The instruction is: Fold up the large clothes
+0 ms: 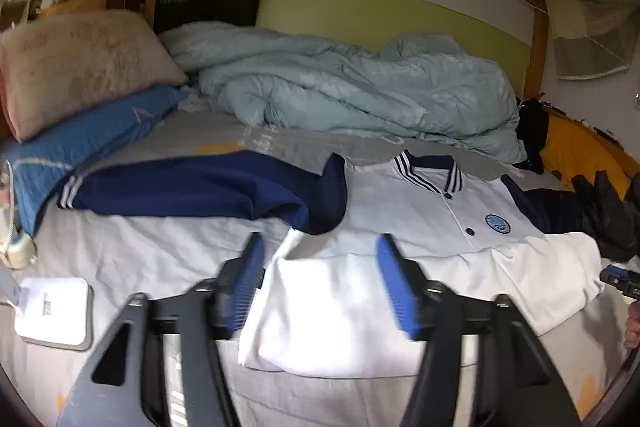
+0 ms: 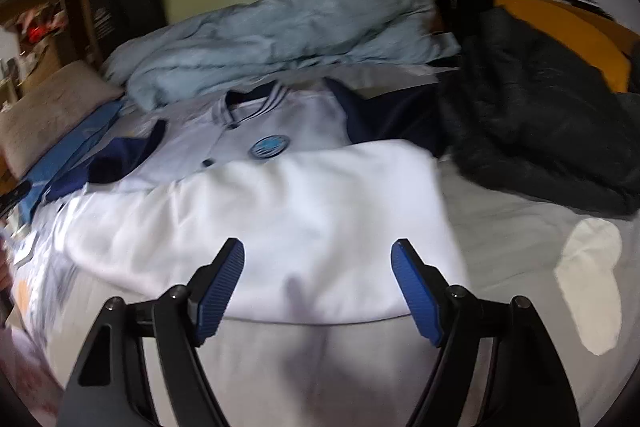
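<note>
A: Closest to my lens are the left gripper (image 1: 320,267) and its blue ribbed pads (image 1: 394,283). The jaws stand apart, released, nothing pinched between them. They hang above the near edge of the varsity jacket (image 1: 400,219).

B: And the other side?

A: The right gripper (image 2: 318,269) looks the same through its own camera: jaws spread, pads clear of the cloth, hovering over the white fabric. I can also glimpse its tip at the far right edge of the left wrist view.

B: Where exactly is the jacket?

A: Flat on the grey bedsheet (image 1: 140,259), front side up, striped collar (image 1: 428,167) toward the wall. Its lower white part is doubled up over the body, the folded edge lying just below the round blue badge (image 1: 498,224). One navy sleeve (image 1: 192,191) stretches straight out to the left, striped cuff at its end. The other navy sleeve runs under the dark clothing on the right; I can't tell how it ends.

B: What else is on the bed?

A: A crumpled pale blue duvet (image 1: 352,87) behind the collar, a beige pillow (image 1: 80,67) on a blue one at the left, a white tablet-like slab (image 1: 56,311) near the left gripper, a dark puffer jacket (image 2: 540,115) beside the jacket on the right, and a white sock (image 2: 592,275) well apart from it.
</note>
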Demonstrator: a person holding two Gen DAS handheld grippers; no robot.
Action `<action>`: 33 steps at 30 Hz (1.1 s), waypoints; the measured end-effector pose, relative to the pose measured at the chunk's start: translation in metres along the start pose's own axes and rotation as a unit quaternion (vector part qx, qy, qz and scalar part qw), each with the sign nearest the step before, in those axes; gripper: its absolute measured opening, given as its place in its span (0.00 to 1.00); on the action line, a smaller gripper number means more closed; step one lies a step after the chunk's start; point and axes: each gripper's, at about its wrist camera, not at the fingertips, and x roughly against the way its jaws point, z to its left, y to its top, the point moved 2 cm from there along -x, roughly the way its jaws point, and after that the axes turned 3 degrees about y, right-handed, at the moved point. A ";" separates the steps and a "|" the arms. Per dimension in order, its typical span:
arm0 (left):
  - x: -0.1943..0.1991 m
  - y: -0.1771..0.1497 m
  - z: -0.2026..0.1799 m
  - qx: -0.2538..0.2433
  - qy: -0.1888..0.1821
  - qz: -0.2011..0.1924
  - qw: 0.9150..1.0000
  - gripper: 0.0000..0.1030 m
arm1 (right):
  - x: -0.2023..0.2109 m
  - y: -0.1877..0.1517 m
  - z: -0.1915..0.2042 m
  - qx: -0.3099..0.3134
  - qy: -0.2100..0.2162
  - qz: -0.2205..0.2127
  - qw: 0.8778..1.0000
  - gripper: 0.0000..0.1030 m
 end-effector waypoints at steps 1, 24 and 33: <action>0.001 0.000 -0.002 -0.003 -0.006 -0.001 1.000 0.63 | -0.001 -0.001 0.005 0.011 0.003 0.002 1.000 0.72; -0.009 -0.040 -0.057 -0.029 -0.023 0.072 0.997 0.58 | 0.002 -0.009 0.027 -0.018 -0.041 -0.032 0.998 0.54; -0.030 -0.087 -0.083 0.016 -0.099 0.194 0.976 0.69 | -0.020 -0.032 0.033 -0.071 0.038 0.073 0.994 0.60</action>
